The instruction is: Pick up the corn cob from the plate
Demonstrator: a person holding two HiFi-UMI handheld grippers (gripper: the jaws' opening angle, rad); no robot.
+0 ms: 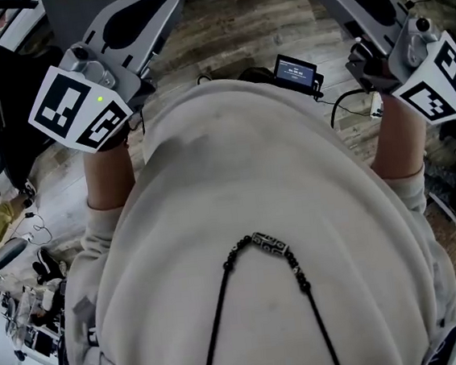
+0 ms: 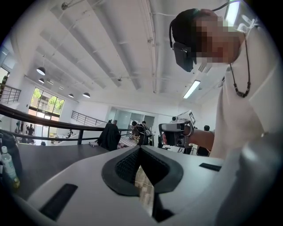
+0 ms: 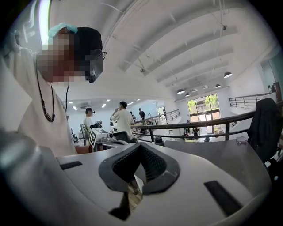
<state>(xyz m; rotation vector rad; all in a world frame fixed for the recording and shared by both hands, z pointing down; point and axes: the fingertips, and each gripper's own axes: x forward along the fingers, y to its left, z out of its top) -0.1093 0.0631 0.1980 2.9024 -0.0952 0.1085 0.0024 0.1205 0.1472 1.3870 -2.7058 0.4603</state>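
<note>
Looking down, you see mostly your own pale sweatshirt (image 1: 240,217), with wood-plank floor (image 1: 228,32) beyond it. You hold the left gripper (image 2: 140,149) and the right gripper (image 3: 141,146) level on either side of your chest. Each has its jaws closed tip to tip with nothing between them. A marker cube (image 1: 78,104) sits on each gripper. A beaded necklace (image 1: 268,244) hangs on your chest, and a small lit screen (image 1: 296,71) lies on the floor. No view shows the corn cob.

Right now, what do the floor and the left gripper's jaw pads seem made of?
The floor looks like matte wood-look planks, grain and seams visible; possibly laminate. The left gripper has pads that look dark and rubbery, finely ribbed.
</note>
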